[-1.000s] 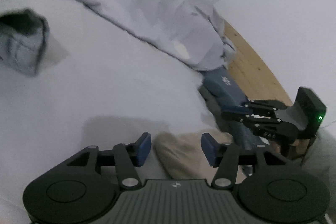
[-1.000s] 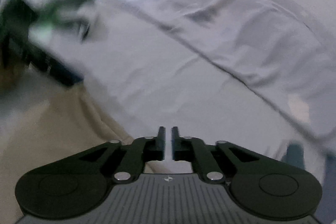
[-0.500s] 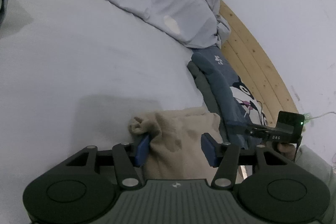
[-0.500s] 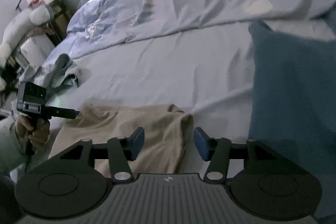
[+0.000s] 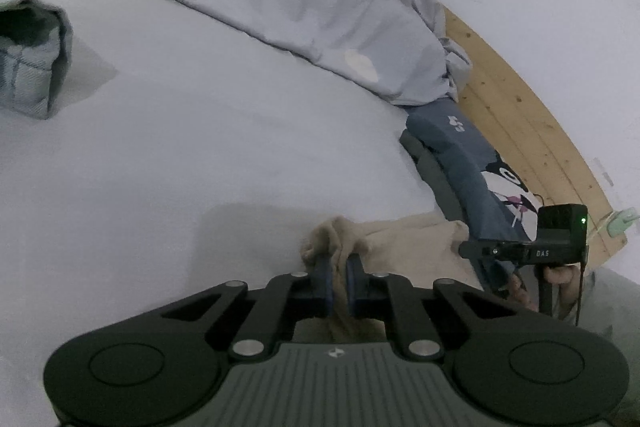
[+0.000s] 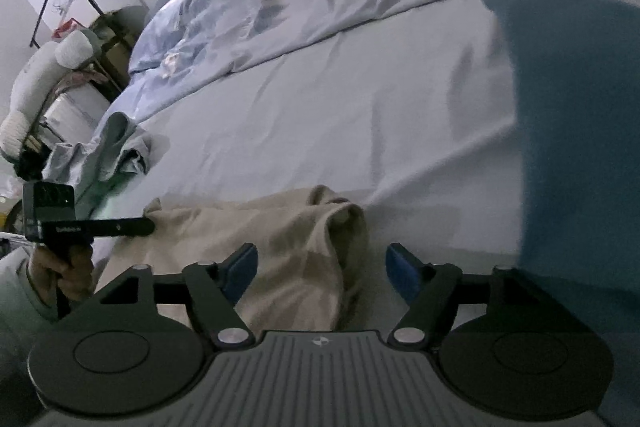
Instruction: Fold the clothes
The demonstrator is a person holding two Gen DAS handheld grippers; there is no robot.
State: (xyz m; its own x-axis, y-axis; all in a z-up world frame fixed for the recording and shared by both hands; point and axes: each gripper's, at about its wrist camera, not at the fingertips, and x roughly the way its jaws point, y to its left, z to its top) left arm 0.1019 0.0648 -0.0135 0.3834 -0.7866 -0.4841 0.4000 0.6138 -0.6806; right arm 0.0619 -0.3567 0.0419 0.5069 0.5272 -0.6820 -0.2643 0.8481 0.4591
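A beige garment (image 5: 404,239) lies on the white bed sheet (image 5: 200,131) near the front edge. My left gripper (image 5: 338,281) is shut on a bunched corner of it. In the right wrist view the same garment (image 6: 288,239) lies spread between the two grippers, and the left gripper (image 6: 150,225) pinches its far left corner. My right gripper (image 6: 320,267) is open, its blue pads (image 6: 242,265) on either side of the garment's raised right fold. The right gripper also shows in the left wrist view (image 5: 466,250).
A rumpled pale blue duvet (image 5: 312,7) lies along the back of the bed. A grey-blue crumpled garment (image 5: 32,67) sits at the left, also in the right wrist view (image 6: 104,151). A dark blue pillow (image 5: 460,155) rests against the wooden headboard (image 5: 520,115).
My left gripper has closed on the beige garment's corner; half a second ago it was open around it. My right gripper has stayed open over the garment's other end.
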